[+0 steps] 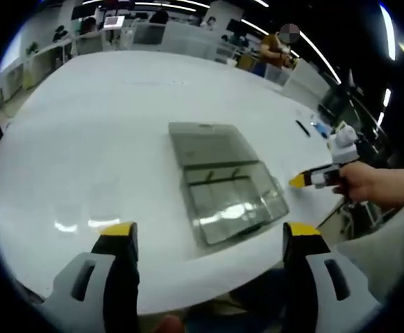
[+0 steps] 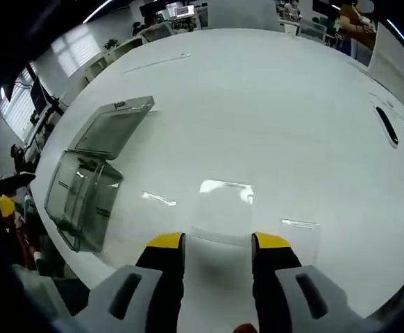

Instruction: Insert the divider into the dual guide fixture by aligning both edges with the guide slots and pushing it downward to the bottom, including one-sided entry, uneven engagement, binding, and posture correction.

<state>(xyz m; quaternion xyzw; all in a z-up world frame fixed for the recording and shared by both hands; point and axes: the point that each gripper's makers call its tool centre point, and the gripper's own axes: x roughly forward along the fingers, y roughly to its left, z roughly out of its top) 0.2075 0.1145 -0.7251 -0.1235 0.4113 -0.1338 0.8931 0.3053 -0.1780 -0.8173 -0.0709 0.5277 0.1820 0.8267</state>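
Clear glossy plastic box [image 1: 226, 182] on smooth white table [image 1: 105, 139].

The clear plastic guide fixture [image 1: 233, 198], a box with its hinged lid [image 1: 207, 142] laid open flat, sits ahead of the left hand-held gripper [image 1: 212, 239]. A transparent divider [image 2: 221, 211] lies flat just beyond the right hand-held gripper [image 2: 218, 243].

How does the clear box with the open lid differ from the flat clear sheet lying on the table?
The box is a deep, grey-tinted container with walls and a hinged lid thrown back; the sheet is a thin, flat, nearly colourless panel. The box sits away from the right gripper, while the sheet lies just past its open jaws. Both are see-through plastic resting on the white table.
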